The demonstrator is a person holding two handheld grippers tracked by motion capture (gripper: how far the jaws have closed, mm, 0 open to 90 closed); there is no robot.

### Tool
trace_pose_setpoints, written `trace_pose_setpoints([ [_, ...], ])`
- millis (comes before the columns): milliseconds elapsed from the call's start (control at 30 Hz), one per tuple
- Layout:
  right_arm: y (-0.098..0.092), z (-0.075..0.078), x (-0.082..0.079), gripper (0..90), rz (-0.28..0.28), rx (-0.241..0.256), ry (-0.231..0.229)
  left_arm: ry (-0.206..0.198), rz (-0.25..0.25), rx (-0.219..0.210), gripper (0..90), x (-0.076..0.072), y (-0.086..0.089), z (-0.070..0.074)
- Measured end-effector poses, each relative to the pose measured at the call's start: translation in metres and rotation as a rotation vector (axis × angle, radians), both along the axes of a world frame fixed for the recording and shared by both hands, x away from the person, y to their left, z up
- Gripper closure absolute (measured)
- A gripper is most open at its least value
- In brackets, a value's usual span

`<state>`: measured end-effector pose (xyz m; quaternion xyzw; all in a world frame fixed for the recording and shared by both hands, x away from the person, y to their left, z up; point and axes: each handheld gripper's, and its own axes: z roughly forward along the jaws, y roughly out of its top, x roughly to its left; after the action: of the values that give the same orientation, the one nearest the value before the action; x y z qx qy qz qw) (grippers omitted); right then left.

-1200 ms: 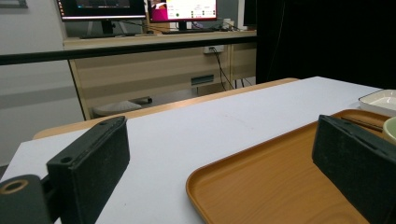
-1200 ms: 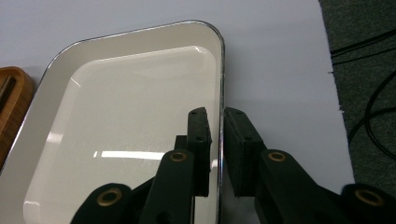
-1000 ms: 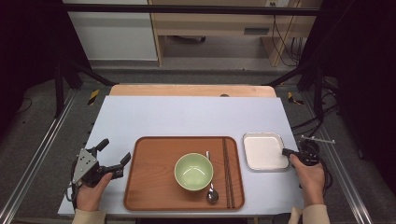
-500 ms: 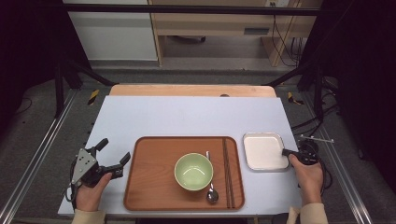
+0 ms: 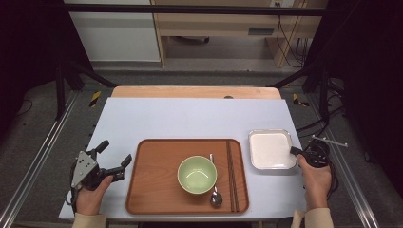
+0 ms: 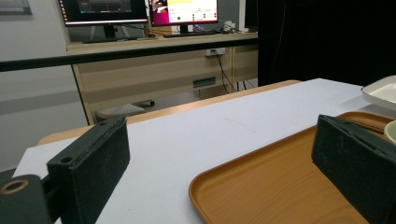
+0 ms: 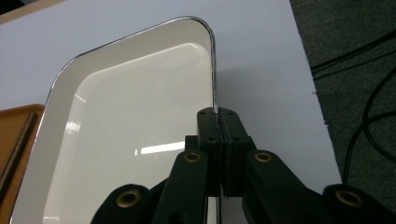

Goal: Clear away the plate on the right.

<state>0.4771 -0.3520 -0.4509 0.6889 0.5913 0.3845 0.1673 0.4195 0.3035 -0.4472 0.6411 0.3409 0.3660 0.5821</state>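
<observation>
A brown tray [image 5: 157,190] lies at the table's near middle. On it stand a light green bowl [image 5: 197,174], a metal spoon [image 5: 215,197] and dark chopsticks [image 5: 231,175]. Right of the tray sits a white square dish [image 5: 270,148] with a metal rim. My right gripper [image 5: 295,151] is shut on that dish's right rim, and in the right gripper view its jaws [image 7: 218,114] pinch the edge of the dish [image 7: 130,140]. My left gripper [image 5: 115,152] stands open just left of the tray, with nothing between its pads [image 6: 88,172]. The tray [image 6: 280,186] lies partly between them.
The pale blue tabletop [image 5: 190,118] has free room beyond the tray, up to a wooden strip at the far edge. Metal rails run along both sides of the table. Cables lie on the floor at the right [image 7: 369,116]. A desk with monitors [image 6: 140,9] stands beyond.
The right gripper and the dish edge it holds have shifted very slightly away from me. The left gripper has hardly moved.
</observation>
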Motion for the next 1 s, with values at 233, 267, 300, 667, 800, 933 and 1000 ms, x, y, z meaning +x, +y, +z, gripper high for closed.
trace_pose_setpoints([
  [233, 0.013, 0.014, -0.005, 89.3, 0.005, -0.007, -0.073, 0.008, 0.010, 0.001, 4.2, 0.000, 0.001, 0.000],
  [267, 0.014, 0.015, -0.006, 89.3, 0.012, -0.007, -0.082, 0.008, 0.008, 0.001, 4.3, 0.000, 0.001, 0.000],
  [300, 0.016, 0.017, -0.006, 89.3, 0.015, -0.002, -0.095, 0.009, 0.008, 0.002, 4.3, 0.000, 0.000, 0.000],
  [667, 0.047, 0.048, -0.004, 89.2, 0.061, 0.008, -0.206, 0.008, -0.015, 0.019, 3.9, 0.003, -0.020, 0.019],
  [800, 0.064, 0.060, 0.005, 89.3, 0.094, 0.031, -0.237, 0.000, -0.039, 0.031, 4.1, 0.006, -0.035, 0.030],
  [933, 0.090, 0.073, 0.015, 89.3, 0.133, 0.042, -0.274, -0.013, -0.061, 0.064, 4.6, 0.013, -0.050, 0.046],
  [1000, 0.106, 0.080, 0.021, 89.2, 0.156, 0.050, -0.292, -0.037, -0.072, 0.075, 5.2, 0.018, -0.058, 0.055],
])
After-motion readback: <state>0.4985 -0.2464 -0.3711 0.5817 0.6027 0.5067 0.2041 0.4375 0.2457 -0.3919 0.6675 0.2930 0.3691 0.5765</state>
